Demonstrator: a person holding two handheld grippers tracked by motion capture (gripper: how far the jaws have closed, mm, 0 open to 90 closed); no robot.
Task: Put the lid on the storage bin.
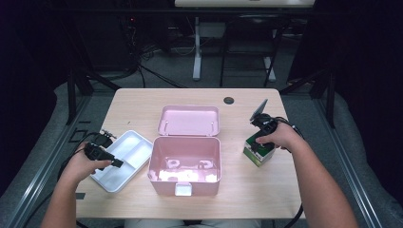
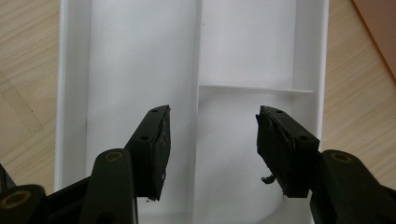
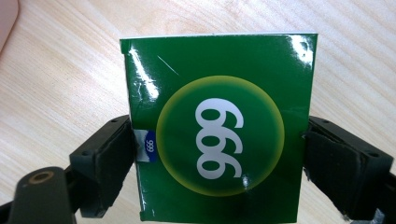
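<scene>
The open pink box [image 1: 184, 164] stands mid-table with its raised lid [image 1: 189, 120] behind it, walling the left side off from the right. The white divided tray [image 1: 119, 159] lies just beside its left wall. The green carton [image 1: 259, 151] sits well to the right, bare tabletop [image 1: 237, 180] between and in front

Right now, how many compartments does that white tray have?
3. The white tray has one long compartment on the left of the left gripper view, and a far and a near compartment beside it; its near end is hidden.
</scene>
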